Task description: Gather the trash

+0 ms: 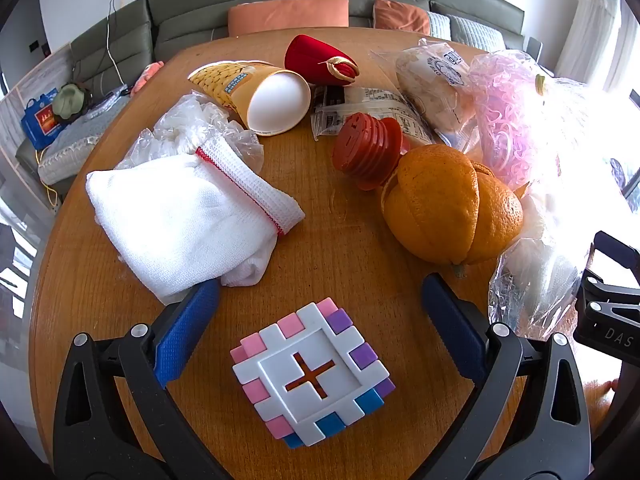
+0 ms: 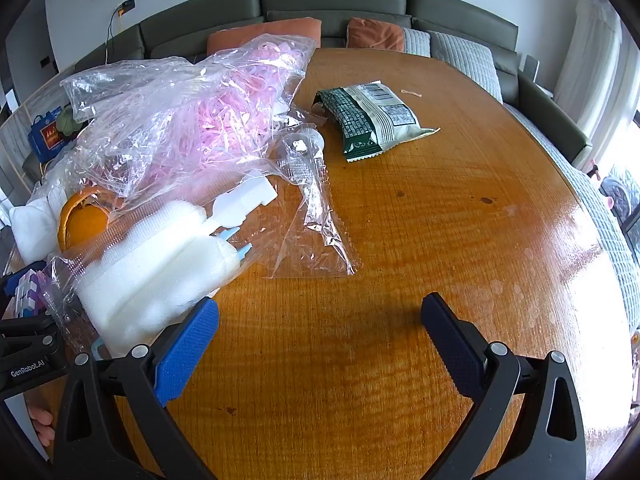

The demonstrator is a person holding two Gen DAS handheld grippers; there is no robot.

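Observation:
My left gripper [image 1: 320, 296] hangs open above the wooden table [image 1: 340, 240], its blue pads [image 1: 188, 328] wide apart. A white block frame with pink, purple and blue tiles [image 1: 312, 372] lies between and below the jaws, untouched. Ahead lie orange peel [image 1: 448, 204], a red ribbed piece [image 1: 364, 148], a tipped paper cup [image 1: 256, 96], a white knit cloth [image 1: 180, 216] and crumpled clear plastic [image 1: 200, 120]. My right gripper [image 2: 320, 312] is open over bare wood. To its left lies white foam in a clear bag [image 2: 152, 256]; further off, a green snack wrapper [image 2: 372, 120].
A clear bag of pink shreds [image 2: 208, 112] and a flat clear wrapper [image 2: 316, 224] lie mid-table. A red cone-shaped box [image 1: 320, 60] and a printed wrapper [image 1: 360, 108] sit at the back. A grey-green sofa with orange cushions [image 1: 288, 14] stands beyond the table.

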